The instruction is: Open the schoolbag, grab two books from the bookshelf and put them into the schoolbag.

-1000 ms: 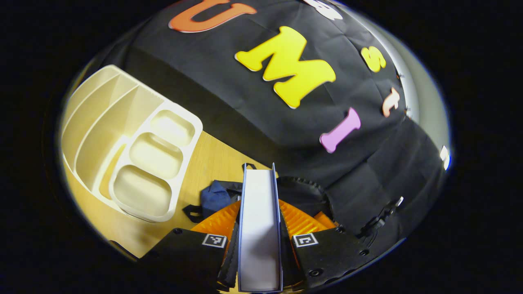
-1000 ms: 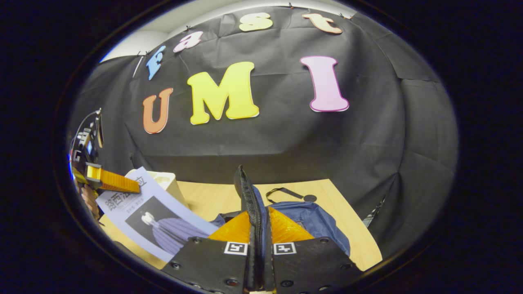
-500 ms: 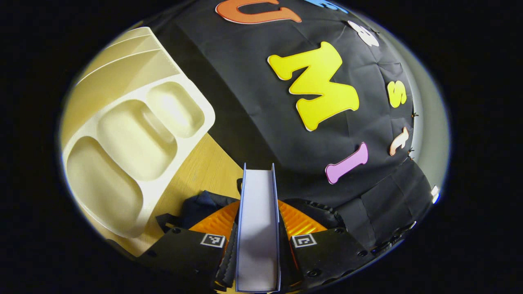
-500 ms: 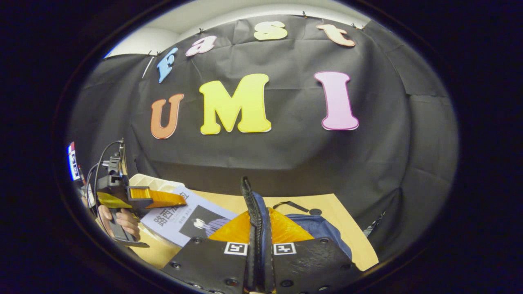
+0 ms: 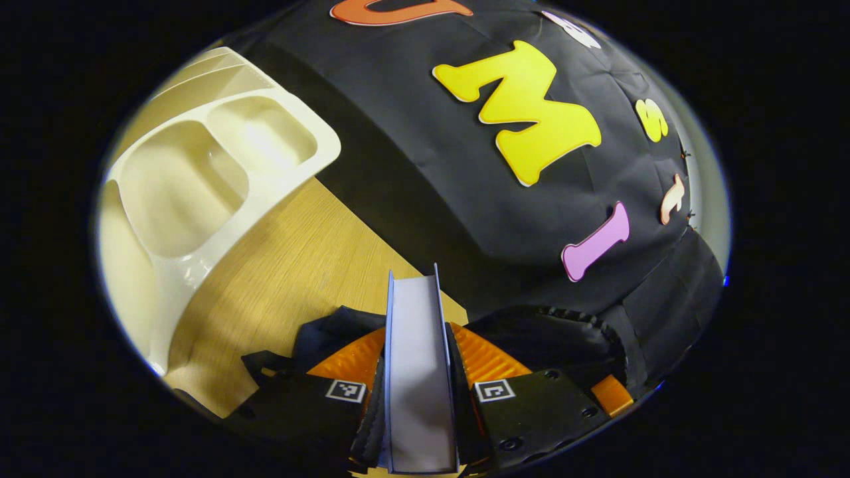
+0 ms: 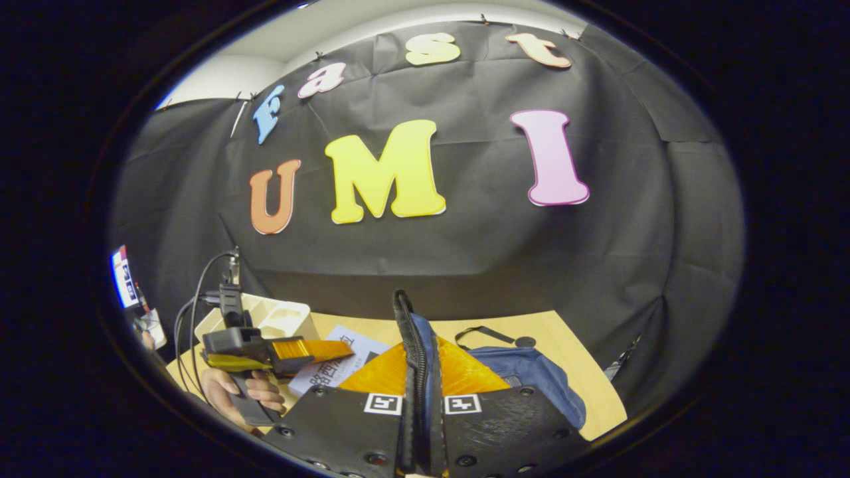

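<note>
Book [image 5: 420, 372] sits pinched edge-up in the left gripper [image 5: 421, 392] just above the schoolbag [image 5: 551, 332] mouth, whose zipper edge [image 6: 417, 372] the right gripper [image 6: 422, 405] clamps raised; lower squarely between the lips.

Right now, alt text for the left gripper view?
The left gripper jaws clamp a pale blue book edge-on above the dark schoolbag on the wooden table. A cream bookshelf stands at upper left.
</note>
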`<state>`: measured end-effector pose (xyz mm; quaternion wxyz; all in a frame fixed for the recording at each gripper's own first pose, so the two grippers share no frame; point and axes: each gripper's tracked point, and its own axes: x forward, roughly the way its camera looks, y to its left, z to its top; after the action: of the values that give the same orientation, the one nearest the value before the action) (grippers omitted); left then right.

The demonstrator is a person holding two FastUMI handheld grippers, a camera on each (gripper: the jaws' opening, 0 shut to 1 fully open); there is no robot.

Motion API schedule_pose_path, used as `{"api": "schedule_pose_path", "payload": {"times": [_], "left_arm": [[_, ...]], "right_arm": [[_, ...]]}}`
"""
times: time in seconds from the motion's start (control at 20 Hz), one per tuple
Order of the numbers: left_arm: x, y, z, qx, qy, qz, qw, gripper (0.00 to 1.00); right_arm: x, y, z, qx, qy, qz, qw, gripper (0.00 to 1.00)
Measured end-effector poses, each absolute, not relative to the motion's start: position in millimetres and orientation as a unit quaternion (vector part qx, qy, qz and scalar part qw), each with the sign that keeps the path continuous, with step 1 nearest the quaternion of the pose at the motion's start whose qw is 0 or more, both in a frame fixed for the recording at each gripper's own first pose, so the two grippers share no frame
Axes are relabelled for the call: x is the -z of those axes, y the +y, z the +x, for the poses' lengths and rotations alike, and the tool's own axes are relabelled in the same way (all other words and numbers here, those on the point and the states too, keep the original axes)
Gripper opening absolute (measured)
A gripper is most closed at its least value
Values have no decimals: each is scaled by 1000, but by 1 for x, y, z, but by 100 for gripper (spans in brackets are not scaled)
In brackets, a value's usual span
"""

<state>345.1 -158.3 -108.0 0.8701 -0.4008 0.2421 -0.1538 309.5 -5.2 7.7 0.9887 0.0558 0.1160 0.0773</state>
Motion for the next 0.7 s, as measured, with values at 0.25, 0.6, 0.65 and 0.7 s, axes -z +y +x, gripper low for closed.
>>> {"api": "schedule_pose_path", "payload": {"times": [0.25, 0.6, 0.65, 0.7], "left_arm": [[113, -181, 347, 166, 242, -386, 875, 46], [135, -229, 358, 206, 244, -432, 843, 45], [139, -235, 361, 210, 242, -446, 836, 46], [145, -242, 362, 213, 241, -459, 829, 46]], "right_arm": [[-13, -11, 304, -81, 106, 71, 989, 8], [-24, -14, 304, -85, 94, 77, 989, 8], [-25, -12, 304, -86, 95, 78, 989, 8], [-25, -10, 305, -87, 96, 79, 988, 8]]}}
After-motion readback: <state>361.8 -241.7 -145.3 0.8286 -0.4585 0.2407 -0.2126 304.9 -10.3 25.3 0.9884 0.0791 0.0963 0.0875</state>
